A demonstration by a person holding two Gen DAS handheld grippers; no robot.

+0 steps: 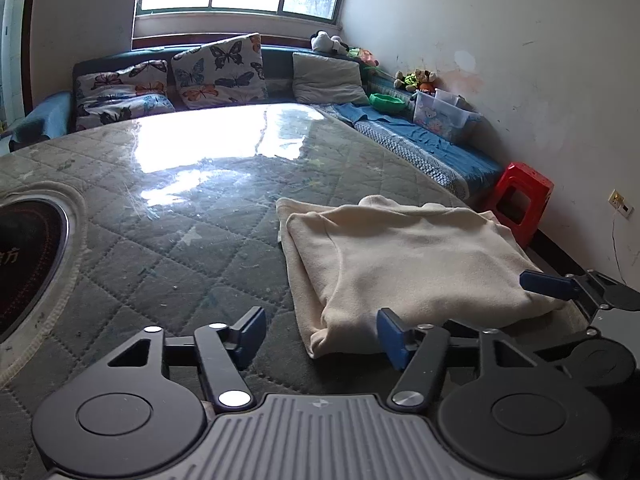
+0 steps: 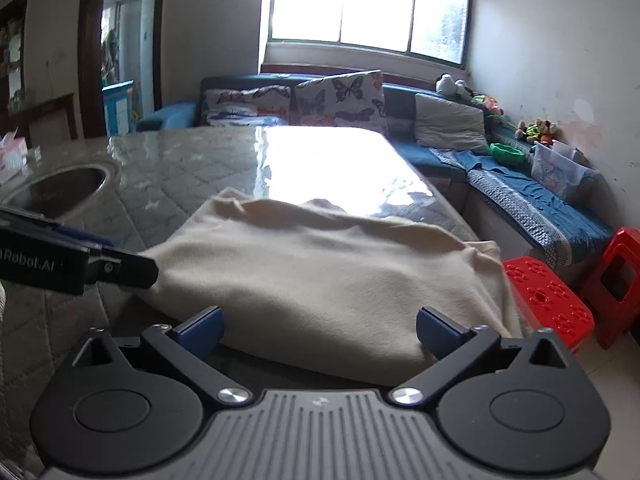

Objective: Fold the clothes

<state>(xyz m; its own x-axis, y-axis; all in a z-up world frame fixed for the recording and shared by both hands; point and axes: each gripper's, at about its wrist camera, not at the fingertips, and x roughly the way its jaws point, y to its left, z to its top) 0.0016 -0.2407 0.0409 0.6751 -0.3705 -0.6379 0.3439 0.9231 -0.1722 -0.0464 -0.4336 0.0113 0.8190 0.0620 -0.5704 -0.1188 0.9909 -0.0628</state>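
A cream garment (image 1: 400, 256) lies folded into a thick rectangle on the quilted, glass-topped table (image 1: 160, 240), near its right edge. My left gripper (image 1: 322, 334) is open at the garment's near left corner; the corner's lip lies between the blue pads without being pinched. My right gripper (image 2: 320, 330) is open wide along the near edge of the garment (image 2: 320, 264), with its pads clear of the cloth. In the left wrist view, one blue finger (image 1: 548, 284) of the right gripper rests by the garment's near right corner. The right wrist view shows the left gripper's black finger (image 2: 124, 268) at the cloth's left corner.
A round hob (image 1: 24, 256) is set into the table at the left. Past the table stands a blue sofa with butterfly cushions (image 1: 216, 72); a clear plastic bin (image 1: 440, 114) and a green bowl (image 1: 386, 102) sit on it. Red stools (image 2: 548, 300) stand beside the table's right edge.
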